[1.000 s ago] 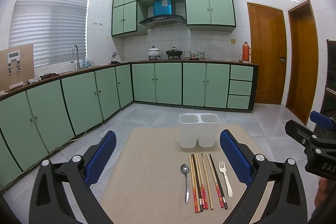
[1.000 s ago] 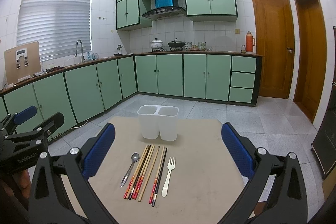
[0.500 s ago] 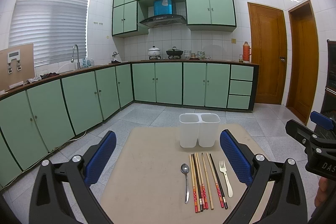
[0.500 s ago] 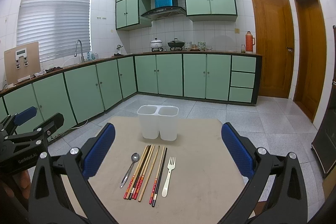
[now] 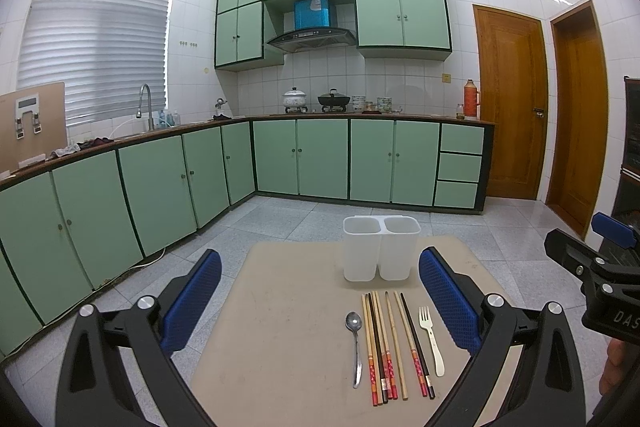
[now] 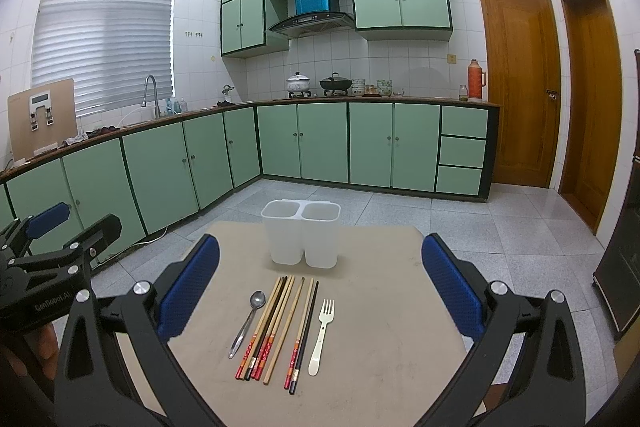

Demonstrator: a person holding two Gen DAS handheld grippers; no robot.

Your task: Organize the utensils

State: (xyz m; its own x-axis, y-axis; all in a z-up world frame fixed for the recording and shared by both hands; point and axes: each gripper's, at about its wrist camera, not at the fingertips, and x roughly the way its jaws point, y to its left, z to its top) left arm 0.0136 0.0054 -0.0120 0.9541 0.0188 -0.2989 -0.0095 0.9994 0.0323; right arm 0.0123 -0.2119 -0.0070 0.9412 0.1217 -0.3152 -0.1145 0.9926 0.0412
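Nothing has changed: I hold my left gripper (image 5: pixel 320 301) and right gripper (image 6: pixel 320 289) wide and empty, with the spoon (image 6: pixel 249 319), chopsticks (image 6: pixel 276 327) and fork (image 6: pixel 321 335) untouched at 6 o'clock of the holder (image 6: pixel 301 237).

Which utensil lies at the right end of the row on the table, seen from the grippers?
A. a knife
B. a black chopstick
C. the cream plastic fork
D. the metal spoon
C: the cream plastic fork lies right of all the chopsticks, while the metal spoon lies at the left end.

Bare table (image 6: pixel 392 307) flanks the utensil row (white holder (image 6: pixel 301 237) stands behind it).
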